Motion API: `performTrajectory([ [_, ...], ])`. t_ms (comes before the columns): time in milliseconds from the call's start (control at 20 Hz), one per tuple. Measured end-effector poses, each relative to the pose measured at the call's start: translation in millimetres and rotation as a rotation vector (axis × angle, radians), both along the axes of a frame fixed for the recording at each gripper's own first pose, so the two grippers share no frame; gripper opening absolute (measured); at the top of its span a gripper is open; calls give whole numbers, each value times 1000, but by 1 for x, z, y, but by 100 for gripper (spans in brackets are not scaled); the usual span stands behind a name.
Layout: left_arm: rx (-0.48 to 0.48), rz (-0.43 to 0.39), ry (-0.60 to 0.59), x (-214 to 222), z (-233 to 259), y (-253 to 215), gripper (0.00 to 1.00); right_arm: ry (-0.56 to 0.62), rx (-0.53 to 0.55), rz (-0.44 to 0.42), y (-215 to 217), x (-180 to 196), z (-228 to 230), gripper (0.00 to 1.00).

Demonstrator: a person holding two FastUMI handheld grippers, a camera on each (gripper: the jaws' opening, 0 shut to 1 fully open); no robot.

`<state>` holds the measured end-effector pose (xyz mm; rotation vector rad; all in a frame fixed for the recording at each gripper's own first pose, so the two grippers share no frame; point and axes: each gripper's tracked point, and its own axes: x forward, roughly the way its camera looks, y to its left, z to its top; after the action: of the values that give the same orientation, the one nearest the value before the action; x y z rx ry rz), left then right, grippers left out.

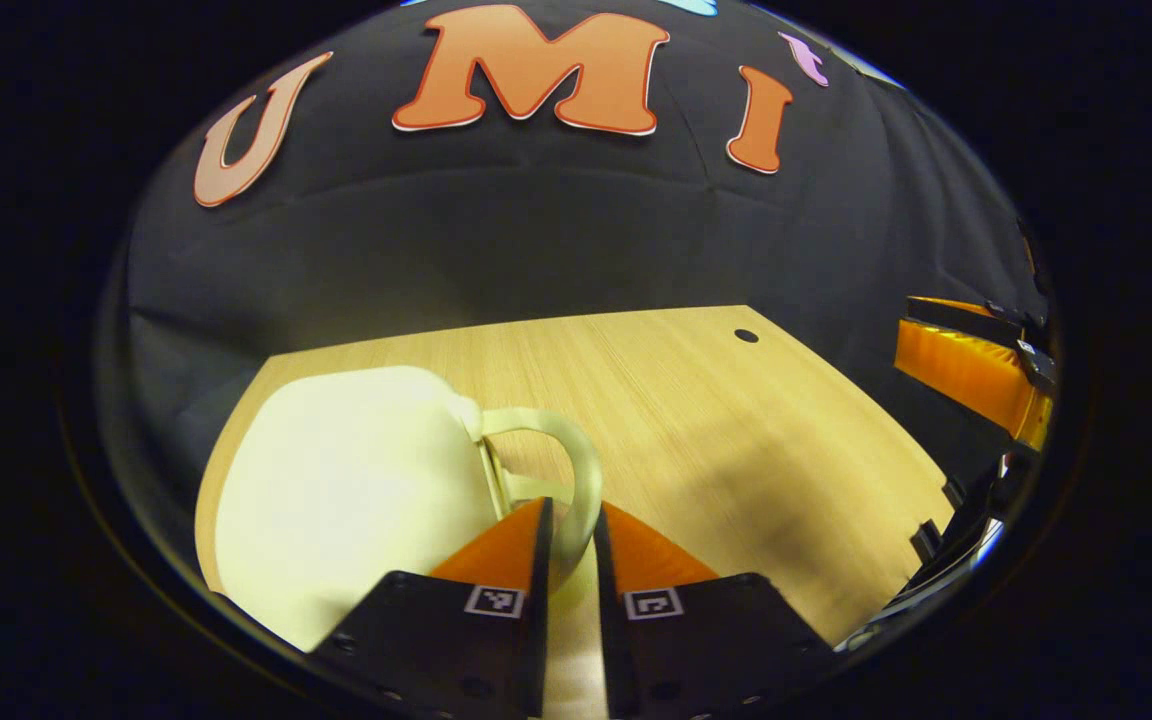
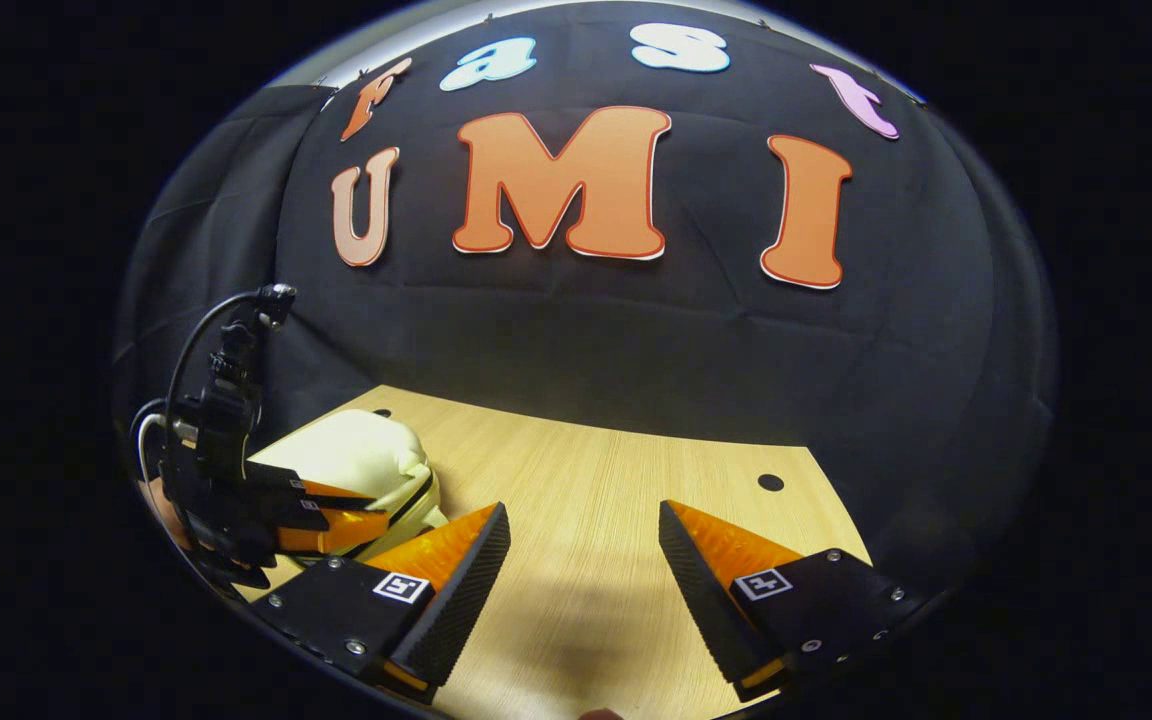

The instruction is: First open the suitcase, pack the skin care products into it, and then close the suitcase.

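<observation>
The left claw pinches the pale handle of a cream suitcase lying on the wooden bench, just left of its fingers. The right gripper view adds the right claw, spread wide above bare bench beside the suitcase.

The suitcase runs off the lower left edge of the left gripper view, and in the right gripper view the left hand-held gripper hides its front.
</observation>
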<state>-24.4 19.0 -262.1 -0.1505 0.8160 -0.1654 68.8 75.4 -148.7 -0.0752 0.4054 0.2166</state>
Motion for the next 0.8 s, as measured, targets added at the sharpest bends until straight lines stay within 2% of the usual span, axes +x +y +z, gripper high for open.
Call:
performTrajectory([
  [50,-12,8,15,-2,-5,-2,28,-1,-3,1,0,1,0,95],
  [150,-77,16,8,-7,-1,-12,33,-3,-2,2,-2,2,1,95],
  [250,-76,23,-23,-7,4,-12,26,-9,-3,-3,-4,2,4,95],
  [300,-56,23,-45,-7,11,-7,41,-14,-4,-9,-5,2,6,95],
  [350,-40,23,-79,-6,20,-3,48,-22,-3,-9,-5,1,10,95],
  [400,-32,23,-106,-4,29,-2,49,-36,-1,-11,-4,1,14,95],
  [500,-21,37,-182,0,51,3,77,-65,1,-11,-1,0,23,95],
  [550,-16,45,-219,3,62,5,84,-85,6,-16,0,0,30,95],
  [800,59,132,-446,22,132,30,91,-204,48,-18,12,-3,72,95],
])
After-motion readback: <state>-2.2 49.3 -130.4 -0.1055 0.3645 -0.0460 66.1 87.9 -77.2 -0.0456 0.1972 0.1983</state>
